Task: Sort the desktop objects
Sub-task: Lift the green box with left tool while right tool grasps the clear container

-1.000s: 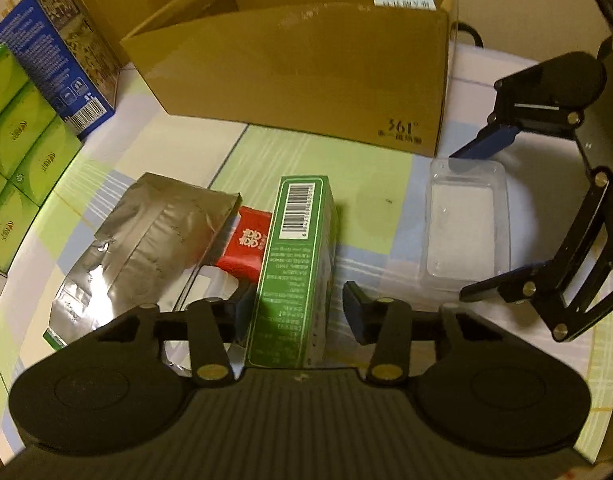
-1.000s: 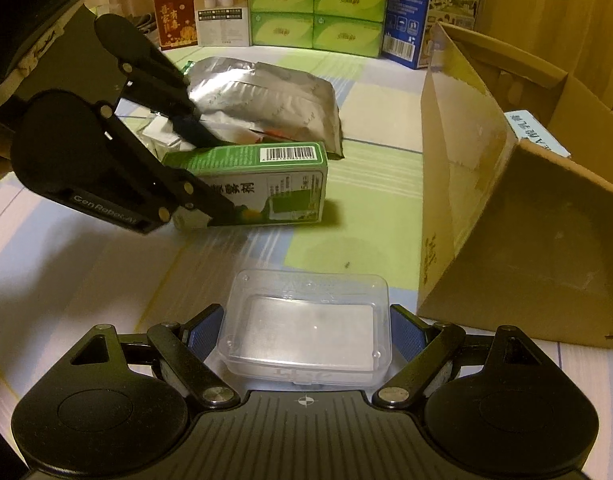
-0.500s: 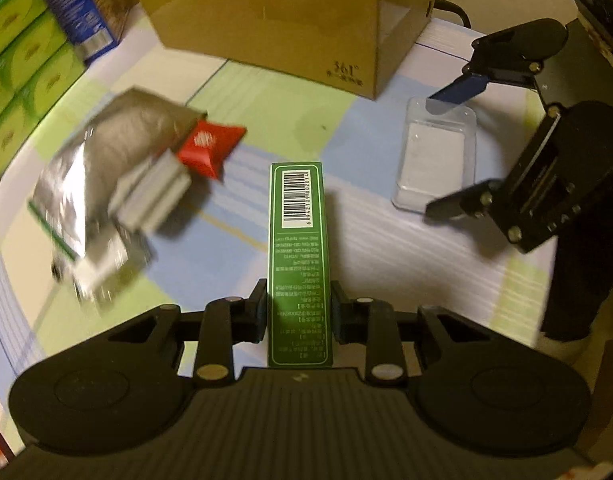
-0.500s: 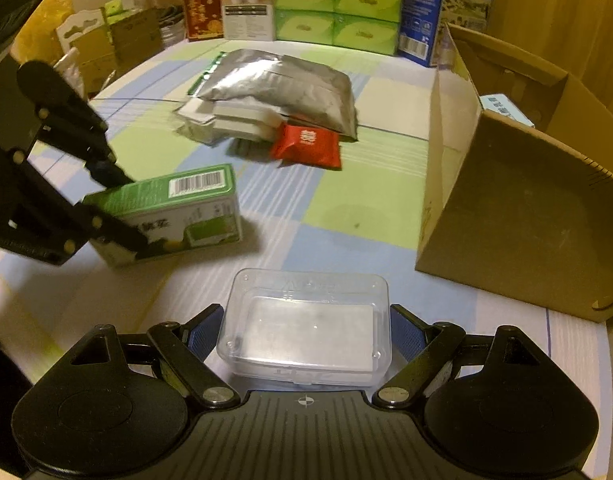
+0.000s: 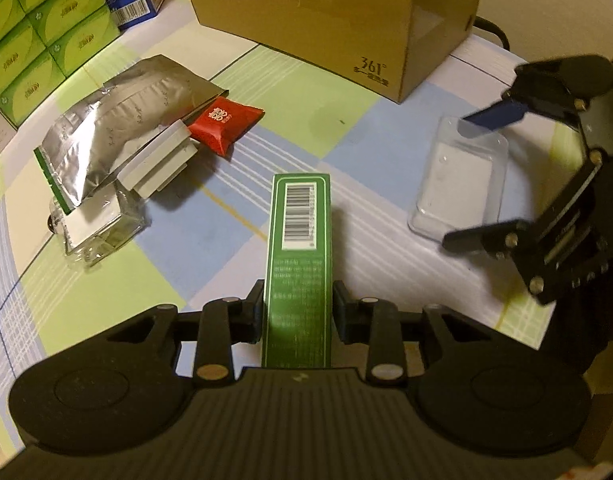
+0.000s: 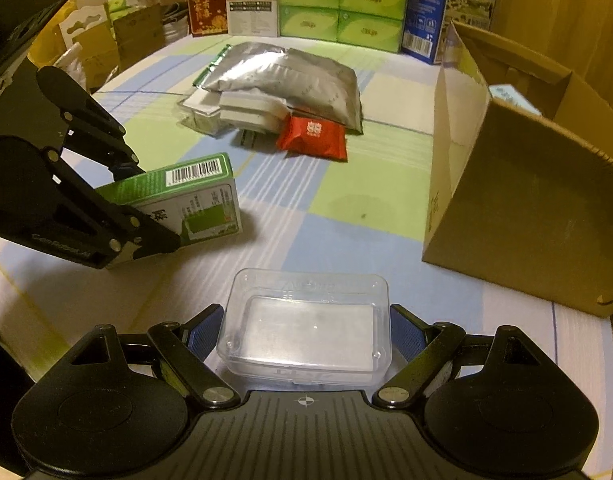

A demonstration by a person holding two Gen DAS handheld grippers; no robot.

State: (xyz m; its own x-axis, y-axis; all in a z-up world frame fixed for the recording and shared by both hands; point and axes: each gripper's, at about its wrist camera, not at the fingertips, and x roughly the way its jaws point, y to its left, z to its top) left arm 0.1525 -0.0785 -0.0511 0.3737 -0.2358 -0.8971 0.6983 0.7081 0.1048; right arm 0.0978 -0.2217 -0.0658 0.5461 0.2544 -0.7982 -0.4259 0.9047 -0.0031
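Checked cloth (image 5: pixel 346 128), "361°" carton (image 5: pixel 326 12), left tool (image 5: pixel 298 308) gripping barcoded green box (image 5: pixel 300 240), right tool (image 6: pixel 306 336) straddling clear case (image 6: pixel 306 320).

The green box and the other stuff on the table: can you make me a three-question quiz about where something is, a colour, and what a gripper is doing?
1. Where does the red packet lie?
A. inside the cardboard box
B. on the table by the silver bag
C. in the clear tray

2. What colour is the box with the barcode?
A. green
B. blue
C. yellow

3. What is the left gripper doing?
A. hanging with nothing in it
B. gripping the silver bag
C. gripping the green box

Answers:
1 B: the packet rests against the silver bag's edge, outside the cardboard box.
2 A: the green box carries the barcode on top.
3 C: its jaws press both sides of the green box, while the right gripper straddles the clear tray.
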